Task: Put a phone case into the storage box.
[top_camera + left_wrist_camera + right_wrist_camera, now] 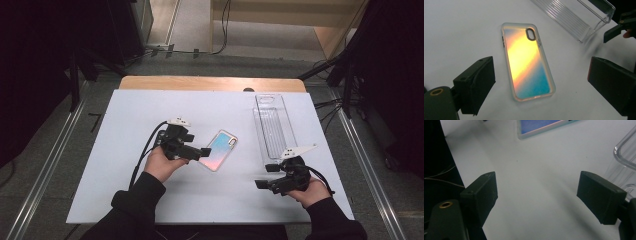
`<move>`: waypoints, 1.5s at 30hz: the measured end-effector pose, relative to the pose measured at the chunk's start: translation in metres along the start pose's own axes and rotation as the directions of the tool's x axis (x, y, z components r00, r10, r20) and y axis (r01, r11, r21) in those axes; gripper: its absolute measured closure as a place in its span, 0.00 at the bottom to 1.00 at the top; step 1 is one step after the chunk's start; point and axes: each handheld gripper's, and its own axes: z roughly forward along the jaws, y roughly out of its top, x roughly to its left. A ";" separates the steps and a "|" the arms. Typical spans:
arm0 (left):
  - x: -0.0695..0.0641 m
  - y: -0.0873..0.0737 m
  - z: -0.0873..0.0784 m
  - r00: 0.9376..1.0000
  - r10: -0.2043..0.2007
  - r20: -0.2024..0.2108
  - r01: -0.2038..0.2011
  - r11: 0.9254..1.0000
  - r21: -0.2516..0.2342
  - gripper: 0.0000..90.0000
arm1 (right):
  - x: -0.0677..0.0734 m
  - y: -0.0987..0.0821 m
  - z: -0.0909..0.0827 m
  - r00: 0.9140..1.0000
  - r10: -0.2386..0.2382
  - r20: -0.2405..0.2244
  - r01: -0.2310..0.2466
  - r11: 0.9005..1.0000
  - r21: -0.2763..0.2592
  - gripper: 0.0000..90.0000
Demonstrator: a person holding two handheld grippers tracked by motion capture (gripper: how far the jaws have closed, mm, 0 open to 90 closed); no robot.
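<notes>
A glossy, iridescent phone case with rounded translucent edges lies flat on the matte white table, just ahead of the left gripper, whose blocky black jaws stand spread and empty. The right gripper is likewise spread over bare table, beside a ribbed clear plastic tray.

White table w/ phone case, clear tray
</notes>
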 end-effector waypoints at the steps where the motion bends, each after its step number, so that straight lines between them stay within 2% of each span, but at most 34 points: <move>1: 0.000 0.002 0.003 1.000 -0.004 -0.002 0.004 1.000 0.001 0.08 | 0.000 0.000 0.000 1.000 0.001 0.001 -0.001 1.000 0.001 0.17; 2: 0.000 0.002 0.003 1.000 -0.004 -0.002 0.004 1.000 0.001 0.08 | 0.000 0.000 0.000 1.000 0.000 0.001 0.000 1.000 0.002 0.17; 3: -0.002 0.005 0.011 1.000 0.005 -0.006 -0.005 1.000 0.011 0.08 | 0.000 0.000 0.000 1.000 0.001 0.000 -0.001 1.000 0.002 0.17; 8: -0.007 0.012 0.028 1.000 0.018 -0.011 -0.018 1.000 0.014 0.08 | 0.000 0.000 0.000 1.000 -0.002 0.001 0.002 1.000 -0.002 0.17; 12: -0.013 0.015 0.041 0.998 0.056 -0.027 -0.055 0.998 0.031 0.08 | 0.000 0.001 -0.001 1.000 -0.007 0.004 0.007 1.000 -0.006 0.17; 18: -0.013 0.015 0.054 0.998 0.041 -0.058 -0.038 0.998 0.040 0.08 | 0.001 0.000 -0.001 1.000 -0.008 0.007 0.008 1.000 -0.004 0.17; 28: -0.013 0.012 0.063 0.995 0.042 -0.094 -0.038 0.998 0.044 0.08 | 0.001 -0.001 -0.001 1.000 -0.001 0.015 0.001 1.000 -0.002 0.17; 37: -0.016 0.004 0.075 0.985 0.096 -0.144 -0.081 0.991 0.107 0.08 | 0.001 -0.001 -0.001 1.000 -0.004 0.018 0.004 1.000 -0.002 0.17; 39: -0.017 0.002 0.077 0.985 0.095 -0.145 -0.078 0.990 0.116 0.08 | 0.001 -0.001 -0.001 1.000 0.000 0.019 0.000 1.000 0.000 0.17; 45: -0.017 -0.003 0.083 0.979 0.100 -0.177 -0.074 0.986 0.147 0.08 | 0.001 -0.001 -0.001 1.000 -0.002 0.018 0.002 1.000 0.001 0.17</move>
